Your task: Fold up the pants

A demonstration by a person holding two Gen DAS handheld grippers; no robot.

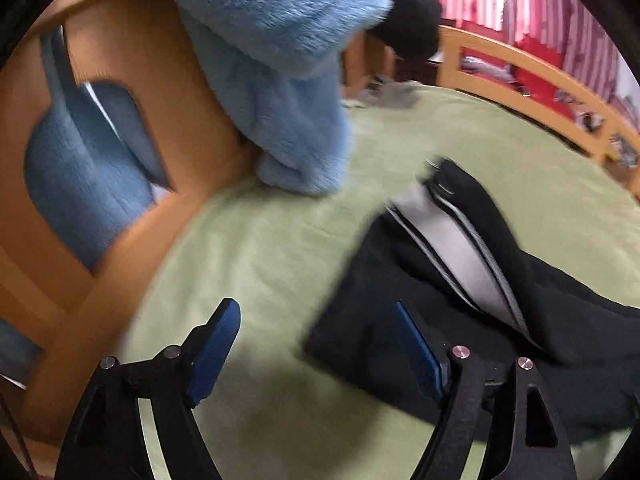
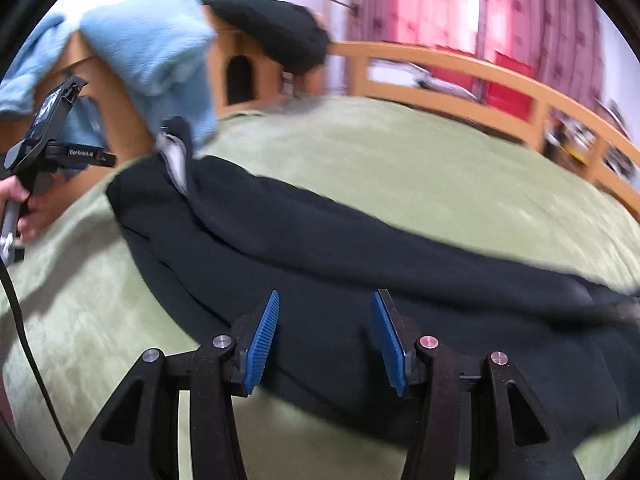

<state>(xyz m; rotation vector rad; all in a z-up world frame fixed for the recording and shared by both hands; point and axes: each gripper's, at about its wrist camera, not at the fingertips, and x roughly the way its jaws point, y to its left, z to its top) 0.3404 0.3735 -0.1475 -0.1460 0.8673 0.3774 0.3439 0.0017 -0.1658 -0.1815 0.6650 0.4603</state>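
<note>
Through the left wrist camera I see my left tool (image 1: 316, 344) hanging with its blue pads spread wide and nothing between them, over the green bed cover (image 1: 256, 248). The black pants (image 1: 460, 280) lie on the cover to the right, their grey-lined end (image 1: 452, 236) pointing toward the blue fleece (image 1: 280, 60) draped over the wooden bed frame (image 1: 168, 92).

Through the right wrist camera my right tool (image 2: 326, 336) is likewise parted and holding nothing, poised just above the pants (image 2: 320, 248), which stretch across the bed. The left tool's body (image 2: 48, 132) shows at far left in my hand (image 2: 24, 208).
</note>
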